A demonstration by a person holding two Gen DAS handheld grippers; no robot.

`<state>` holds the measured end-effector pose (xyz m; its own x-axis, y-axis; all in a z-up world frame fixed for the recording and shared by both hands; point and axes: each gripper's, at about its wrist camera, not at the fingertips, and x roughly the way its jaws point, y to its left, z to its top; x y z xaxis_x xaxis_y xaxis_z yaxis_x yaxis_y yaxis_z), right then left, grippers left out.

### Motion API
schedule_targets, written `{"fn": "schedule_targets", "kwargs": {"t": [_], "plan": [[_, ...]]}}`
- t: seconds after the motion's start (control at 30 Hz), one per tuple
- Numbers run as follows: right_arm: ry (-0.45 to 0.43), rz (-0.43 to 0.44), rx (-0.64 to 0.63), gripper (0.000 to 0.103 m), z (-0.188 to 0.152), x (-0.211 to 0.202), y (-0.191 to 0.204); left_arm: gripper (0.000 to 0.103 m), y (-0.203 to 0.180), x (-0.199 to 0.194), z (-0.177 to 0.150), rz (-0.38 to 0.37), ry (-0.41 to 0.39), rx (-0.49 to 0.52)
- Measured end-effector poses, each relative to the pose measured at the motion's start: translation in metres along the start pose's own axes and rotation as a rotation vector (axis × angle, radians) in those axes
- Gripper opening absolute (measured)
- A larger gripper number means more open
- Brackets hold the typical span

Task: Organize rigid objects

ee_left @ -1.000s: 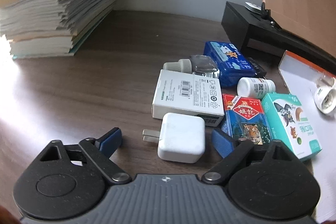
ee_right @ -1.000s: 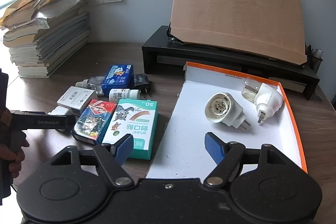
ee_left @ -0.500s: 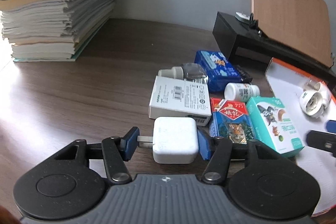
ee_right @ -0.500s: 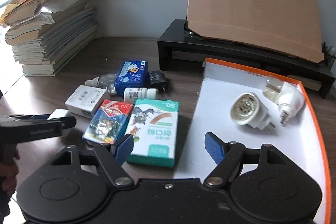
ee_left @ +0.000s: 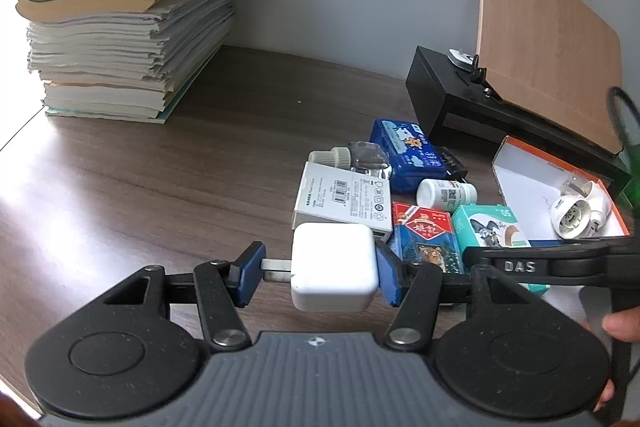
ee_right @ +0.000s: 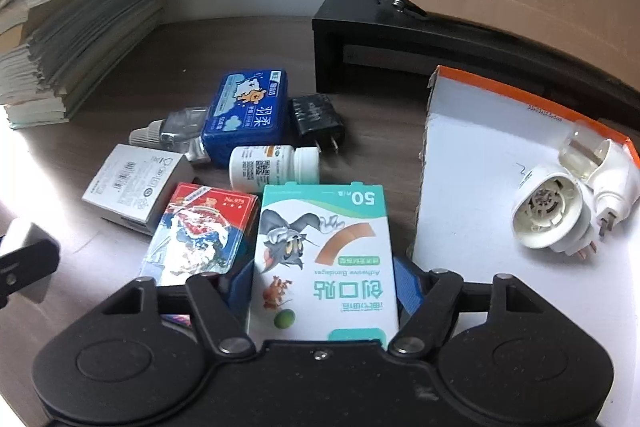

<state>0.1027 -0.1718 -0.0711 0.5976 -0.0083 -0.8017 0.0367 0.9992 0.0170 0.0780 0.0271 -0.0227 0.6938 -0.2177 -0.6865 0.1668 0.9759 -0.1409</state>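
left gripper (ee_left: 316,275) clamps white charger (ee_left: 334,273) by prongs and back, could pivot loose; right gripper (ee_right: 324,287) closing around bandage box (ee_right: 324,259), left of tray (ee_right: 480,155), may nudge card pack (ee_right: 200,231).

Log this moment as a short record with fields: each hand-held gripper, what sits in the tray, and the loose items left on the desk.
left hand-held gripper: shut on white charger, one pad on its prongs
right hand-held gripper: jaws just closing, astride bandage box; contact unclear
tray: two white plug-in devices
loose on desk: playing cards, pill bottle, blue tissue pack, black charger, grey box
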Motion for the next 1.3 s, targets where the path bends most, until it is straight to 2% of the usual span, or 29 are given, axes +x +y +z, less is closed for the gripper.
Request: {"fn": "schedule_targets", "kwargs": {"t": [0.2, 0.33, 0.7, 0.87, 1.03, 1.3], "plan": [[-0.078, 0.006, -0.006, 0.084, -0.003, -0.030, -0.007, 0.058, -0.014, -0.008, 0.006, -0.027, -0.021, 0.009], [-0.123, -0.006, 0.028, 0.084, -0.007, -0.061, -0.027, 0.058, -0.038, -0.012, 0.010, -0.076, -0.033, 0.041], [-0.184, -0.156, 0.172, 0.084, -0.035, -0.128, -0.120, 0.058, -0.138, -0.010, 0.011, -0.270, -0.016, 0.169], [-0.202, -0.202, 0.224, 0.084, -0.048, -0.149, -0.151, 0.058, -0.175, -0.010, 0.008, -0.335, -0.006, 0.213], [-0.216, -0.222, 0.254, 0.084, -0.058, -0.160, -0.168, 0.058, -0.202, -0.011, 0.004, -0.364, -0.010, 0.259], [-0.224, -0.212, 0.257, 0.084, -0.062, -0.166, -0.180, 0.058, -0.217, -0.013, 0.000, -0.370, -0.006, 0.281]]}}
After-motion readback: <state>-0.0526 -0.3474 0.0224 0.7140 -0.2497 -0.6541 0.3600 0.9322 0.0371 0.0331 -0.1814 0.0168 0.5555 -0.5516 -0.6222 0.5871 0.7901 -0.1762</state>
